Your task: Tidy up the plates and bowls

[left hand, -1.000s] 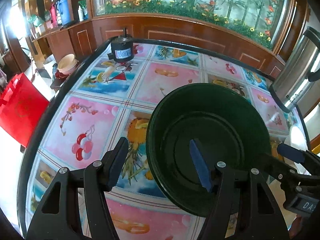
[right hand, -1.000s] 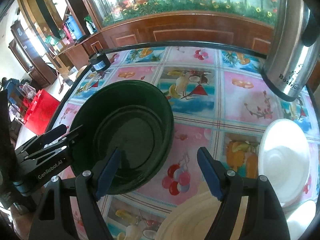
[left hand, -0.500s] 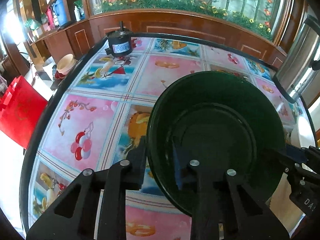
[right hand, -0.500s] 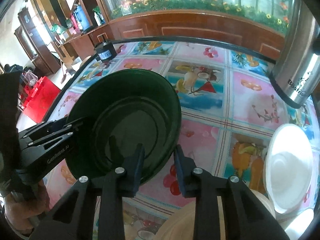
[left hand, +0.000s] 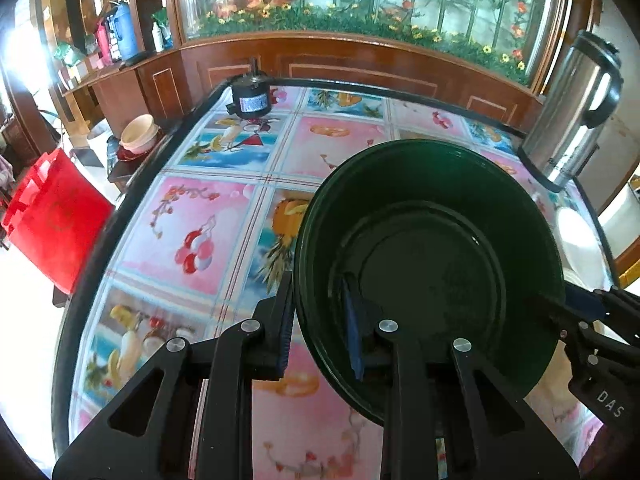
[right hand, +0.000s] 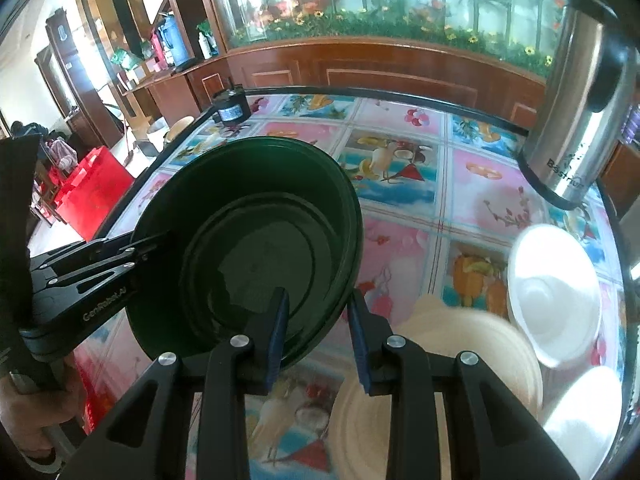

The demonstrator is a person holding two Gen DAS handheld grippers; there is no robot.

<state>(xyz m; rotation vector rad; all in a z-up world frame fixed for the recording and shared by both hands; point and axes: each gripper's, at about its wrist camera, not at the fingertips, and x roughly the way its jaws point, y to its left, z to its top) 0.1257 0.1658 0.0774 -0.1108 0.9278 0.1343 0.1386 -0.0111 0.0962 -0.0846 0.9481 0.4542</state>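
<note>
A dark green bowl [left hand: 432,272] is held tilted just above the fruit-print tablecloth [left hand: 192,216]. My left gripper [left hand: 318,292] is shut on its left rim, one pad outside the wall and one inside. In the right wrist view the same green bowl [right hand: 248,248] has my right gripper [right hand: 318,300] shut on its near right rim. The left gripper [right hand: 160,244] grips the opposite side there, with a hand under it. From the left wrist view the right gripper [left hand: 576,304] shows at the bowl's right edge. Nothing lies inside the bowl.
A cream plate [right hand: 440,360] lies under and right of the right gripper, with two white bowls [right hand: 556,292] [right hand: 584,424] beyond it. A steel thermos [right hand: 576,120] stands at the far right, and a black motor [left hand: 250,98] on the far left edge. A red bag [left hand: 56,216] stands off the table.
Both grippers closed on the green bowl's rim, one on each side. Since then the bowl has tilted, come up slightly and shifted right toward the cream plate.
</note>
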